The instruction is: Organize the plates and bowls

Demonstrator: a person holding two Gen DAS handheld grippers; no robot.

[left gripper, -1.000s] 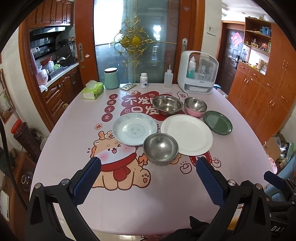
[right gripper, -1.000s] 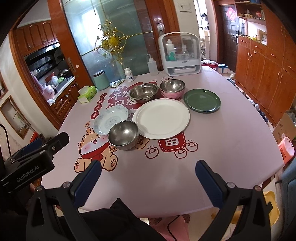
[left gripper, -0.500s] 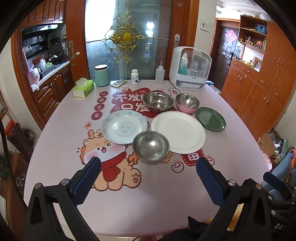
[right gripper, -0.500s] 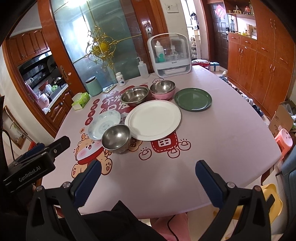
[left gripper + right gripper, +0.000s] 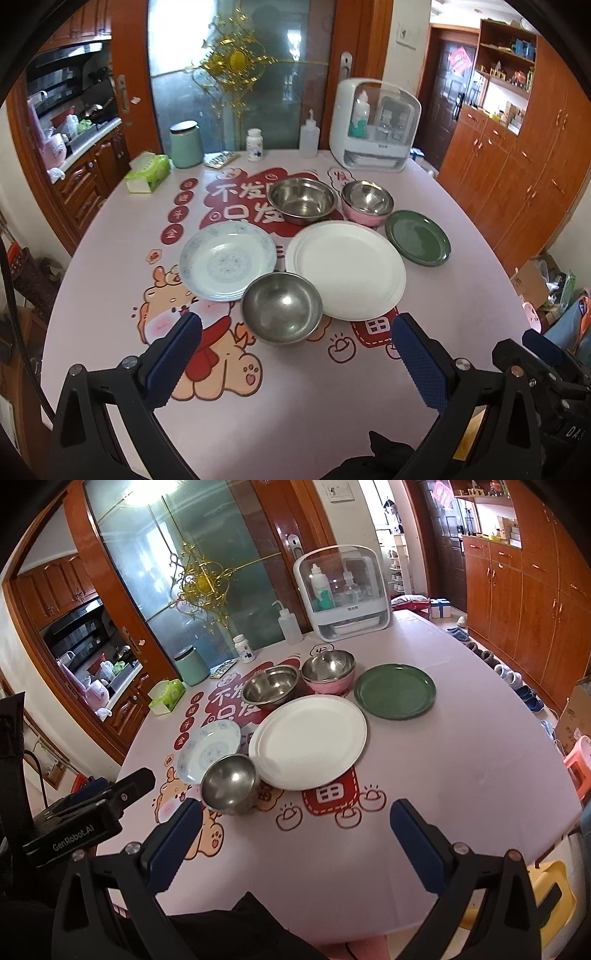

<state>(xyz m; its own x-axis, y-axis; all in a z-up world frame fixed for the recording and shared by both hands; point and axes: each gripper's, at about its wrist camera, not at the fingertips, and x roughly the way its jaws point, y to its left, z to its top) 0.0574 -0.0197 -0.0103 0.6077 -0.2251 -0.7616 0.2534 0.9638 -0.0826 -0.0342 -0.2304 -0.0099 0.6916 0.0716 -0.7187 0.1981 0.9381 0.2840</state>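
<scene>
Left tool (image 5: pixel 295 354): jaws wide, holding nothing, hovering over the near part of the surface (image 5: pixel 295 406). Right tool (image 5: pixel 295 834): same, wide and empty, off to the left tool's right.

Just ahead of the left tool, between its fingers (image 5: pixel 173 354): small steel bowl (image 5: pixel 282 308), upright. Its rim sits just beside or touching both plates behind it; can't tell which. Ahead-left of the bowl: patterned plate (image 5: pixel 228 260). Ahead-right: big white plate (image 5: pixel 347 269), flat. Beyond that to the right: green plate (image 5: pixel 418 242), close to the white plate's edge.

Further out, behind the white plate: large steel bowl (image 5: pixel 302 199), and to its right a steel bowl nested in a pink bowl (image 5: pixel 364 218).

From the right tool's camera the small steel bowl (image 5: pixel 229 782) is ahead-left, just past the left finger; white plate (image 5: pixel 308 742) straight ahead, green plate (image 5: pixel 394 690) further ahead-right.

Far edge of the surface: green canister (image 5: pixel 186 144), tissue pack (image 5: pixel 147 173), pill bottle (image 5: pixel 255 144), squeeze bottle (image 5: pixel 308 138), white dome-lid cabinet (image 5: pixel 373 127).
</scene>
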